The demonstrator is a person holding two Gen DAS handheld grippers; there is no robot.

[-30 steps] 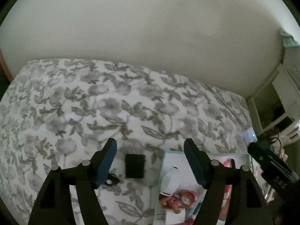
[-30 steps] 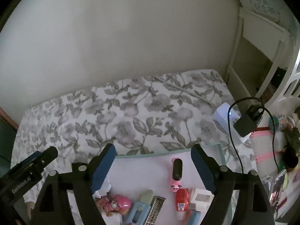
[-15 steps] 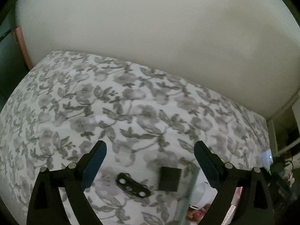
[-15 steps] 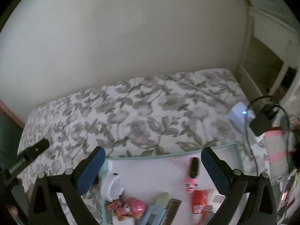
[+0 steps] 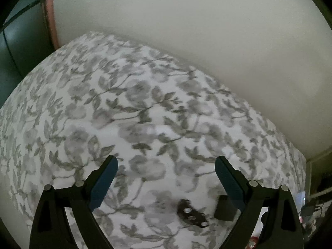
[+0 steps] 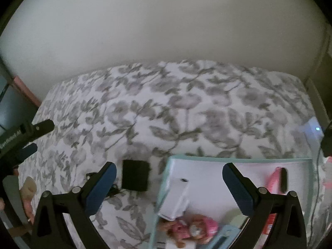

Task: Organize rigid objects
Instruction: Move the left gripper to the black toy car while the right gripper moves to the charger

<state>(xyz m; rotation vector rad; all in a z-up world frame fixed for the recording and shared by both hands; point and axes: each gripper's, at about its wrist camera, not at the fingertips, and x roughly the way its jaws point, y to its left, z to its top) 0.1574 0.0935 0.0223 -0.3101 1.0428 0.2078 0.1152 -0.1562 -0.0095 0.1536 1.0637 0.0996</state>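
Note:
My left gripper [image 5: 166,164] hangs open over the flowered bedspread [image 5: 145,108] with nothing between its blue pads. A small black piece with silver dots [image 5: 192,216] lies just below and right of its middle, and a black square box [image 5: 224,209] sits partly behind its right finger. My right gripper [image 6: 169,168] is open too and empty. It straddles the left edge of a teal-rimmed tray [image 6: 238,158]. The same black square box [image 6: 135,175] lies on the bedspread left of the tray. The tray holds a white object [image 6: 176,197], a pink toy figure [image 6: 193,228] and a pink-and-black item [image 6: 280,179].
A plain wall runs behind the bed. A white plug block with a blue light [image 6: 313,128] and a cable sit at the bed's right edge. The left gripper [image 6: 27,132] shows at the left of the right wrist view. Dark furniture [image 5: 18,47] stands at the far left.
Both grippers' jaws have opened wider. The left view has swung left, losing the tray; box and black piece slid to its lower right. The right view also shifted left, bringing the black box in.

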